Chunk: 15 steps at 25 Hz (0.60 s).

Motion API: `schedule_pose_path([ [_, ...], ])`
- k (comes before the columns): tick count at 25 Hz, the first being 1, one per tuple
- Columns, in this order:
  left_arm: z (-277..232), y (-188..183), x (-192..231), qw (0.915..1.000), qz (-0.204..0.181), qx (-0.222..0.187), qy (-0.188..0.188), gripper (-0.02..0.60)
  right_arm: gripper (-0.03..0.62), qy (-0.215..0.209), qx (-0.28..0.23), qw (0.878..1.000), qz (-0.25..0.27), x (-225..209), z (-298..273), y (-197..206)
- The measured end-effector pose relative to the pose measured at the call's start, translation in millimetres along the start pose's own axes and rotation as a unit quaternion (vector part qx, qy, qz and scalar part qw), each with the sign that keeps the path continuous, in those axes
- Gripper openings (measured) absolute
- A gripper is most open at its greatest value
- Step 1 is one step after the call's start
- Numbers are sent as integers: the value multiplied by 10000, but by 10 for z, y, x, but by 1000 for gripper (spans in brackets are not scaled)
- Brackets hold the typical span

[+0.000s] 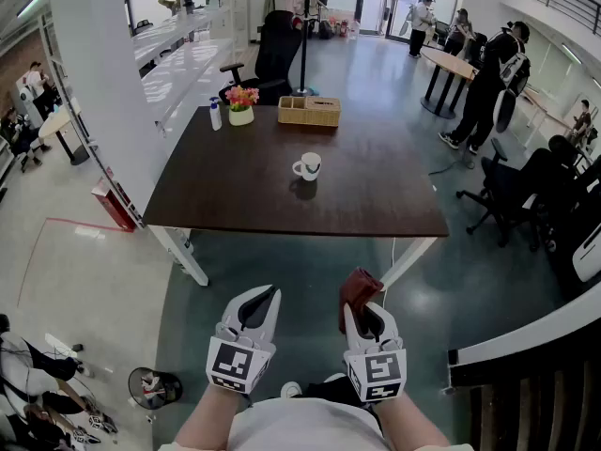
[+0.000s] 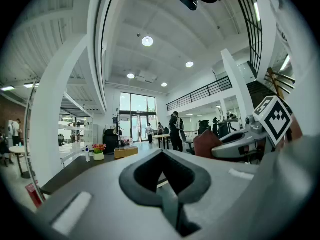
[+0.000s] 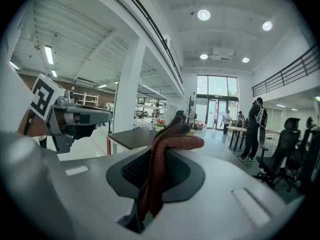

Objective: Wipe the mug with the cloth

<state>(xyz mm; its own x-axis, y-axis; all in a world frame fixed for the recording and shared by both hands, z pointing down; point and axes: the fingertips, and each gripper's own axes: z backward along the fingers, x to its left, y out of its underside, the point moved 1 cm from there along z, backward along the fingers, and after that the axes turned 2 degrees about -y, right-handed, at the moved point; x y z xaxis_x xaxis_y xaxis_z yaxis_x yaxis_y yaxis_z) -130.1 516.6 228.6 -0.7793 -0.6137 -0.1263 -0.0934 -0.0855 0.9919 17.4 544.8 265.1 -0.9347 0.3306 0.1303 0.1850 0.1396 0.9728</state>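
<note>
- Mug (image 1: 307, 166) waits on the dark table (image 1: 235, 200), well apart from me.
- My right gripper (image 1: 368, 319) clamps the red cloth (image 1: 358, 287), ready for wiping.
- My left gripper (image 1: 263, 299) is closed on nothing, free for the mug.

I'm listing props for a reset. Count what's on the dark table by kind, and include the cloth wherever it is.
Mug: 1
Flower pot: 1
Bottle: 1
Basket: 1
Cloth: 1, pinched in the right claw, off the table
Total: 5, with 4 on the table
</note>
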Motion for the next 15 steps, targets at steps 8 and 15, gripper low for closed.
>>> schedule_pose_path([
  [8, 3, 19, -1, 10000, 9, 3, -3, 0, 75, 48, 12, 10000, -35, -17, 8, 33],
  [15, 38, 26, 25, 10000, 37, -18, -32, 0, 77, 142, -67, 9999, -67, -17, 11, 21],
])
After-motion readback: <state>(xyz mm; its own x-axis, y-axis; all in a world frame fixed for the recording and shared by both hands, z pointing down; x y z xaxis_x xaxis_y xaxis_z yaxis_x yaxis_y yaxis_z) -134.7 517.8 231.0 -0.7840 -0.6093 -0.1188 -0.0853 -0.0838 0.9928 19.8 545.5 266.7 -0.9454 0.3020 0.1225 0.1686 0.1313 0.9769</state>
